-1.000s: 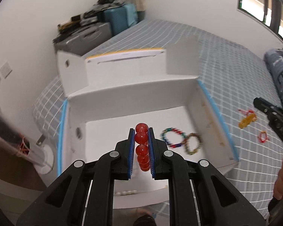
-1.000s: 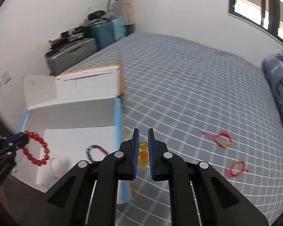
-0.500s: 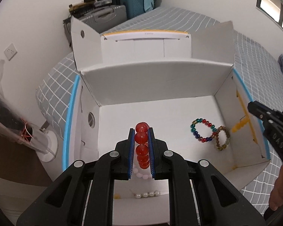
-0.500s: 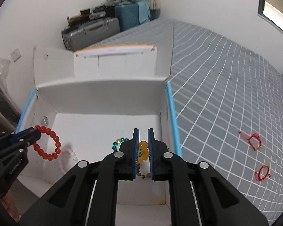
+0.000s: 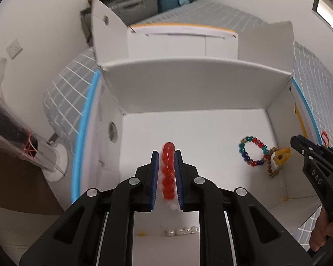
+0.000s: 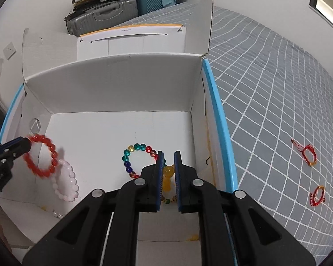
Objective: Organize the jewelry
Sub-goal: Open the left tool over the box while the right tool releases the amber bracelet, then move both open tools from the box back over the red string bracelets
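Note:
A white cardboard box with blue-edged sides stands open on the bed; it also shows in the right wrist view. My left gripper is inside it, and the red bead bracelet sits between its slightly parted jaws, blurred; the bracelet also shows in the right wrist view. My right gripper is over the box's right side, jaws a little apart, with the yellow bead bracelet between them. A multicoloured bracelet, a pink one and a brown one lie on the box floor.
Two red string bracelets lie on the grey checked bedspread right of the box. White pearls lie at the box's near edge. Suitcases stand beyond the bed by the wall.
Both grippers have moved forward and down into the box. Their jaws have parted slightly around the red and yellow bracelets. The red bracelet is blurred, in motion.

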The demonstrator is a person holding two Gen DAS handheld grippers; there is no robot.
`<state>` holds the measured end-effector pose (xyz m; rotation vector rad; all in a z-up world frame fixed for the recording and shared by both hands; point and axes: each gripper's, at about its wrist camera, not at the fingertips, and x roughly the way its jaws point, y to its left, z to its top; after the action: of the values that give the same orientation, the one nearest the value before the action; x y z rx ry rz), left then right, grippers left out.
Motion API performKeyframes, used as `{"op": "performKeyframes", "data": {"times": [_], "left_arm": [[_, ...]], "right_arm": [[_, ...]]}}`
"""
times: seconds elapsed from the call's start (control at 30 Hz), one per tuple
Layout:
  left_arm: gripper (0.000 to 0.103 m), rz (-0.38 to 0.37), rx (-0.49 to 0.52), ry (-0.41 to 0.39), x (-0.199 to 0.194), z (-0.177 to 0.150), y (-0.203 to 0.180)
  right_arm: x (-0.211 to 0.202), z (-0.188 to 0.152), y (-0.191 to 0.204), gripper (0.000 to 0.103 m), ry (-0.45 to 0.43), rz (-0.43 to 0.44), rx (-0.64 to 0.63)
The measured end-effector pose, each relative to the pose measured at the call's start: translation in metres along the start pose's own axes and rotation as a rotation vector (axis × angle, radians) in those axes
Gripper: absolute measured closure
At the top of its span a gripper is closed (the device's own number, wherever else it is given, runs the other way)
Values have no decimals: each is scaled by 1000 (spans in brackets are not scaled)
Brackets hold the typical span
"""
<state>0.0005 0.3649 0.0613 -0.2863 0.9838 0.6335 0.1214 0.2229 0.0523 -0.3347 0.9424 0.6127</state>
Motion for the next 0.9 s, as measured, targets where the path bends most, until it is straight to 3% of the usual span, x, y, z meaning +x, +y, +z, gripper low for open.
{"op": "performKeyframes", "data": {"times": [0.03,0.07,0.1,0.13,0.3,0.33,0.37,0.4,0.6,0.9], "left_arm": [[86,11,-1,-12,-3,0,1],[78,11,-3,-19,-6,-1,2],[64,2,-8,-19,-8,-1,4],[58,-8,-17,-21,-11,-1,5],[48,-23,-11,-68,-29,-4,5],[47,-29,-6,-70,-32,-5,3],[39,-35,-7,-72,-35,-6,2],[30,-40,-12,-81,-39,-7,-1],[14,-62,7,-126,-62,-10,-23],[6,-157,75,-206,-98,-15,-93]], "right_arm": [[-2,0,1,85,-6,-3,2],[-6,0,1,71,-20,-2,3],[-9,0,1,65,-31,0,3],[-14,0,0,57,-47,-6,8],[-36,-3,-4,29,-117,-14,30],[-46,-6,-6,16,-153,-59,39],[-53,-8,-9,10,-185,-68,49],[-60,-10,-12,9,-204,-64,55],[-91,-22,-51,8,-225,-102,99],[-120,-71,-146,8,-223,-188,197]]}}
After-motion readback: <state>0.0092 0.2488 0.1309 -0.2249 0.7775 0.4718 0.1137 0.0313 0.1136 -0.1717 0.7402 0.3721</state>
